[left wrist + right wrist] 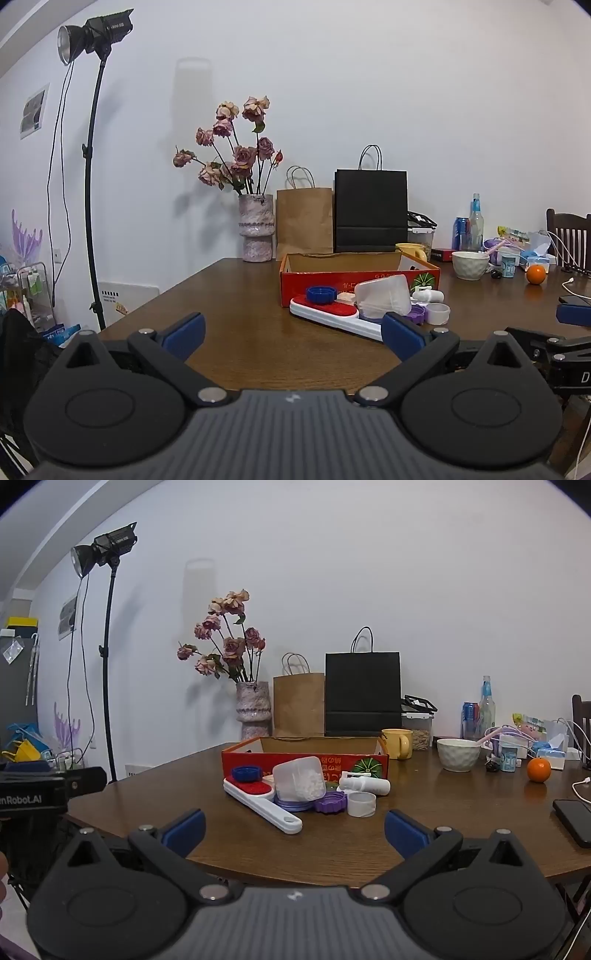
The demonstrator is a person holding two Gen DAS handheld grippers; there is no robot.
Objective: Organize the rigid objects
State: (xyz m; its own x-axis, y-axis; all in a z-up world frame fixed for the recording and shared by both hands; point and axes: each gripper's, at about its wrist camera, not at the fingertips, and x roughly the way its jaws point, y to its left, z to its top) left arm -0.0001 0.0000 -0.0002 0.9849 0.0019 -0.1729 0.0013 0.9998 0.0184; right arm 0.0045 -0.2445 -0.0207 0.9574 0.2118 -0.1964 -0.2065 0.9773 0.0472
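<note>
A pile of small rigid items lies on the wooden table [332,845] in front of an open red cardboard box [306,762]: a white and red paddle-shaped tool [258,801], a blue cap [246,773], a clear tub with white bits [301,779], a purple lid [331,802], a white ring [362,804] and a white spray bottle [364,784]. My right gripper [293,829] hovers open just short of the pile, nothing between its blue pads. My left gripper [293,334] is open too, left of the pile, with the paddle tool [332,319] ahead of it.
Behind the box stand a vase of dried roses [253,710], a brown bag [299,705] and a black bag [363,694]. To the right are a yellow mug [398,743], a white bowl [458,754], an orange [538,770], bottles and a phone [574,821]. A light stand [107,646] is left of the table.
</note>
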